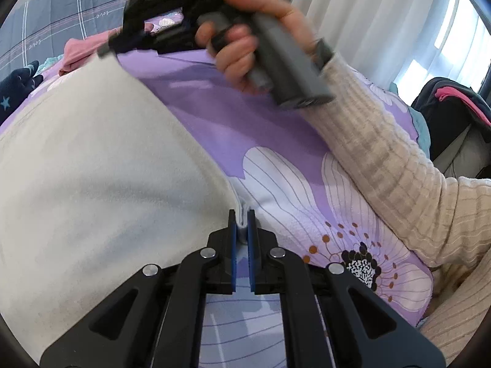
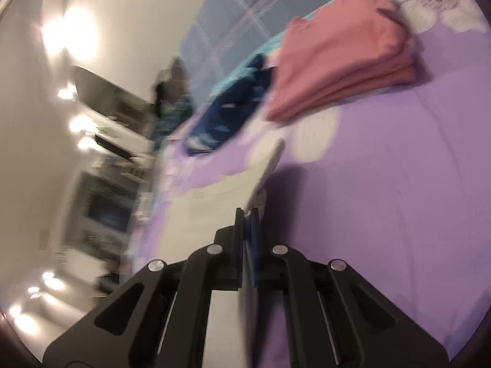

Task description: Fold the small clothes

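Note:
A white garment (image 1: pixel 101 159) lies spread on the purple flowered bedsheet (image 1: pixel 245 119). My left gripper (image 1: pixel 242 219) is shut on its near edge, a thin fold of white cloth pinched between the blue pads. At the top of the left wrist view a hand (image 1: pixel 242 52) holds my right gripper (image 1: pixel 106 49) at the garment's far corner. In the blurred right wrist view that gripper (image 2: pixel 248 214) is shut, with a lifted edge of the white garment (image 2: pixel 214 205) running into its jaws.
A folded pink stack (image 2: pixel 340 64) rests on the sheet (image 2: pixel 383 184) beyond the garment, with a crumpled navy piece (image 2: pixel 227 116) to its left. A grey checked quilt (image 1: pixel 61 15) lies behind. The cream ribbed sleeve (image 1: pixel 383 159) crosses the bed's right side.

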Motion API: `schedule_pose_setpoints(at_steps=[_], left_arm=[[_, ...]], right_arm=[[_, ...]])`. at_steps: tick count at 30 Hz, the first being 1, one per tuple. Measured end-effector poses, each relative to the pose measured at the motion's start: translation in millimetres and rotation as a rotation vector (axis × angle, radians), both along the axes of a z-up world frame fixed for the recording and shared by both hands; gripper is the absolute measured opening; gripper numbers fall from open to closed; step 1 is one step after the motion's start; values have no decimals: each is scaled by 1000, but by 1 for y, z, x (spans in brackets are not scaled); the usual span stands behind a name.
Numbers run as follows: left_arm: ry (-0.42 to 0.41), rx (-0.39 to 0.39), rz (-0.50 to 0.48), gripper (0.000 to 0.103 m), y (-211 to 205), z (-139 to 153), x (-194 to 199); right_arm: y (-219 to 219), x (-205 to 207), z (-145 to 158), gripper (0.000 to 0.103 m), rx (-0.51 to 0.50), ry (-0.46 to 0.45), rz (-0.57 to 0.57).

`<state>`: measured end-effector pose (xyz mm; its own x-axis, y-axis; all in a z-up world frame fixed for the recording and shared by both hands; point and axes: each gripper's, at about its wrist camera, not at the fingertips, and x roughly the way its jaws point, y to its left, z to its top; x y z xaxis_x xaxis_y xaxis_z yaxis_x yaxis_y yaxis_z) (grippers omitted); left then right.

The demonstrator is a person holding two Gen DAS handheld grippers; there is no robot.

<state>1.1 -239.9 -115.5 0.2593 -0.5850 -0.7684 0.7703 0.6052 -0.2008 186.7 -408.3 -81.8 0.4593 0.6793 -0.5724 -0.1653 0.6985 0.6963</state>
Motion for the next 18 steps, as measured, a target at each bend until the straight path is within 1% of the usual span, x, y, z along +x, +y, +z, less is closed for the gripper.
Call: schedule_pose_setpoints(at_steps=[1,2,3,4,6,7,8,10,12,13,14,15,16,17,18], left_arm=[[-3,3,-5,5,-1,0,-1],[-4,4,-11,5,-2,-1,-2],[-7,9,-18,5,-3,-1,-3],[-10,13,-19,5,-3,-2,-3],[-2,10,-18,5,-3,-3,-2],[2,9,-18,5,-2,-4,0],[2,10,-17,5,-2,-4,0],[-6,17,-20,5,-5,-2,0],[-27,31,-25,6,-8,-2,-3],[-36,36,-28,8,-9,-1,-5],[-49,41,-32,10,-11,0,-8],[-59,45,-34,10,-13,1,-10],[-73,48,-35,13,-13,3,-13],[-81,46,-32,17,-13,6,-15],[-84,41,-31,19,-11,8,-17]], right_arm=[[-3,3,-7,0,-23,8,-37],[-10,7,-17,0,-32,10,-86],[-19,10,-24,0,-24,16,-141],[-24,11,-26,0,-16,12,-169],[-36,8,-22,0,47,-4,-200],[-38,7,-18,1,58,-15,-194],[-38,5,-12,2,55,-32,-178],[-34,1,1,2,37,-65,-129],[-11,-6,16,4,38,-124,6],[2,-8,21,12,20,-141,77],[21,-11,22,23,-30,-146,145],[34,-13,18,27,-105,-139,166],[51,-9,4,23,-240,-99,146],[57,-5,-10,0,-328,-65,120],[60,-2,-21,0,-403,-62,77]])
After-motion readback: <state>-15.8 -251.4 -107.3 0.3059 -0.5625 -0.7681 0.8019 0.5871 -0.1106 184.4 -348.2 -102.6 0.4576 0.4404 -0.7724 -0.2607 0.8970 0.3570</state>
